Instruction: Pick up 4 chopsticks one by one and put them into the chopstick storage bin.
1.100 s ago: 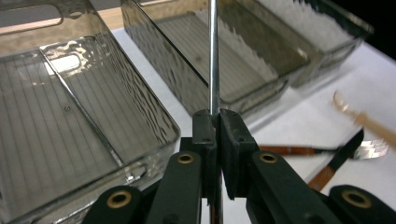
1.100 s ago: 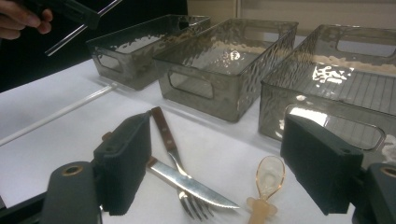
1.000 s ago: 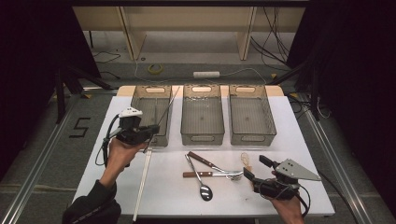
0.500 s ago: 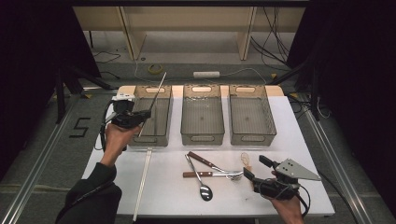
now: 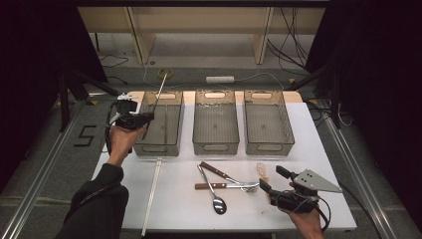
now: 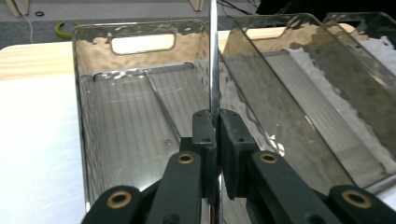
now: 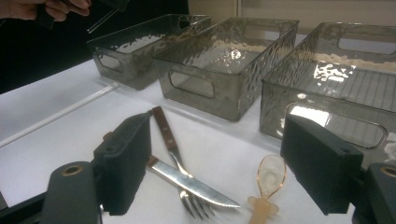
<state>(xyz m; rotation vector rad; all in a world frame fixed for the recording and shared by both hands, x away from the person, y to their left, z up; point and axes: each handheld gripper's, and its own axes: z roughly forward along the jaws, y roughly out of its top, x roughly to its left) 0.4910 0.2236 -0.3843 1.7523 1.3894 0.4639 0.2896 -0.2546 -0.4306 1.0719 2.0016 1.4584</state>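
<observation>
Left gripper view: thin rod [image 6: 214, 56] pinched between the pressed-together jaws of the left gripper [image 6: 217, 123], standing up the middle of the picture, with the left bin [image 6: 93, 93] open right behind it. High view: same rod [image 5: 157, 92] slanting from the left gripper [image 5: 144, 118] across the bin [image 5: 158, 149], far tip poking out past the back rim. A second ago held nearer the front left corner of the bin; now carried further over it. Probably means transport nearly done, with lowering and release next. Rod long against the bin, so likely needs tilting or a diagonal lay to fit.

Further out: second rod [image 5: 152, 196] lying on the table [image 5: 189, 219], in front of the bin. Middle and right bins with nothing seen inside. Knife [image 5: 219, 173], fork [image 5: 239, 185], spoon [image 5: 215, 196] and small plastic spoon [image 5: 261, 169] at front centre. Right gripper [image 5: 272, 178] parked just beside them, jaws spread, holding nothing.
</observation>
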